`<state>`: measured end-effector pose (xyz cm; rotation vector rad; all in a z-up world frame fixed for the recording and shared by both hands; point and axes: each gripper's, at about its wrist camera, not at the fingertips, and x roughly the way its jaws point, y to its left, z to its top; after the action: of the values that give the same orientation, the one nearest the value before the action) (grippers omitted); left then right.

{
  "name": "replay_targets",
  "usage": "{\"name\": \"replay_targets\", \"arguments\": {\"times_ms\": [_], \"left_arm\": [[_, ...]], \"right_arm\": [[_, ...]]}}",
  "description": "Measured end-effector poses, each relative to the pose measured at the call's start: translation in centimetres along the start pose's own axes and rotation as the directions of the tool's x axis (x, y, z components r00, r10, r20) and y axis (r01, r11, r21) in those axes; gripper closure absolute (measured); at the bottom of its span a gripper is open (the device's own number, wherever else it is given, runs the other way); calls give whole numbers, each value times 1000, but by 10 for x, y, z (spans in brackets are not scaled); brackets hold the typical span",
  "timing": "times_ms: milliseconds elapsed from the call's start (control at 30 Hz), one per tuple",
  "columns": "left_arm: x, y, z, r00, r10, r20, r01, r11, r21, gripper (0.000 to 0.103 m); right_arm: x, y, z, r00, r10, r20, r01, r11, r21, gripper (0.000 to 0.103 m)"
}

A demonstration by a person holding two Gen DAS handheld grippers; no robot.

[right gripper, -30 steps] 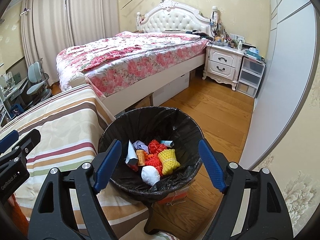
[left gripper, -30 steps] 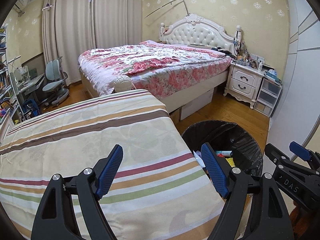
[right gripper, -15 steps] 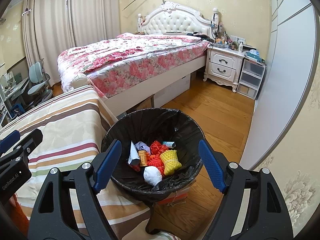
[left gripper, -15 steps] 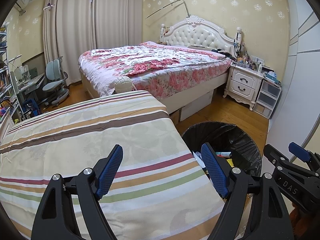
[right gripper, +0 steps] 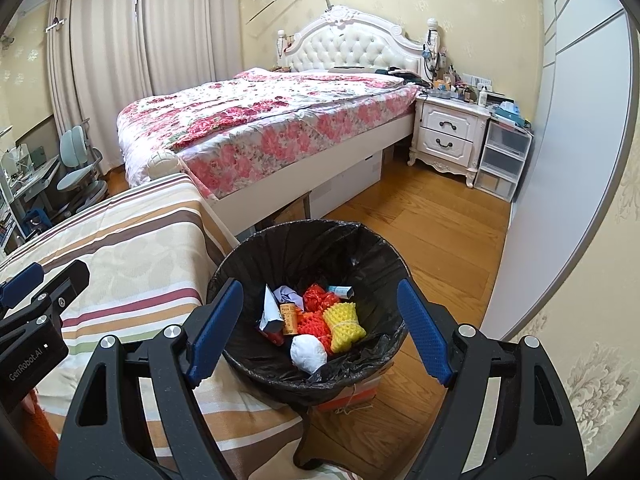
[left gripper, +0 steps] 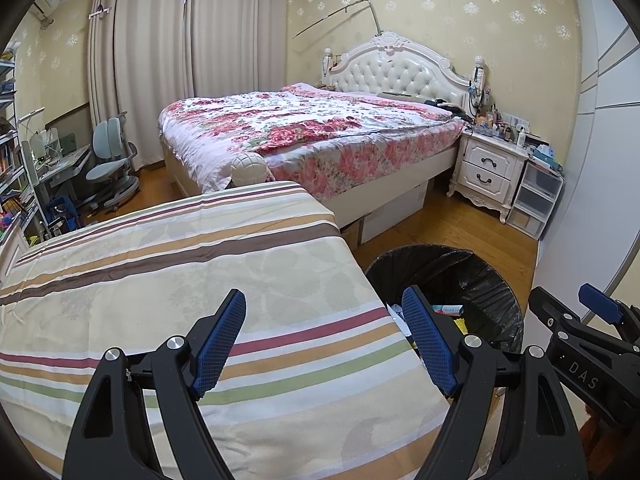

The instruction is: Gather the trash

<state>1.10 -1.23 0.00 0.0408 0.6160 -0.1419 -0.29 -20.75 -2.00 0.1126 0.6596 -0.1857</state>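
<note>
Currently, striped bedding [left gripper: 180, 280] is seen under the left gripper [left gripper: 324, 340], fingers spread, nothing pinched. Black-lined trash bin [right gripper: 360, 240] is held beneath the right gripper [right gripper: 320, 328], likewise spread and empty. Trash inside: yellow foam net [right gripper: 344, 322] at 3 o'clock of the orange bottle [right gripper: 289, 318], white wad [right gripper: 307, 353] at 6.

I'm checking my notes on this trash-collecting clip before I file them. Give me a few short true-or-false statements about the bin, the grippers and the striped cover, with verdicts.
1. The trash bin has a black liner. True.
2. The right gripper grips the yellow foam net. False: its jaws are open and empty; the net lies in the bin.
3. The left gripper is open above the striped cover. True.
4. The bin is empty. False: it holds the net, a white wad and more.
</note>
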Motion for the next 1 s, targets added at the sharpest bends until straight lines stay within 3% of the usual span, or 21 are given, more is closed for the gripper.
{"name": "replay_targets", "arguments": {"times_ms": [1000], "left_arm": [[-3,3,2,1000,-3,1,3,1000,-4,25]], "right_arm": [[-1,2,0,1000,1,0,-1,1000,-1,25]]}}
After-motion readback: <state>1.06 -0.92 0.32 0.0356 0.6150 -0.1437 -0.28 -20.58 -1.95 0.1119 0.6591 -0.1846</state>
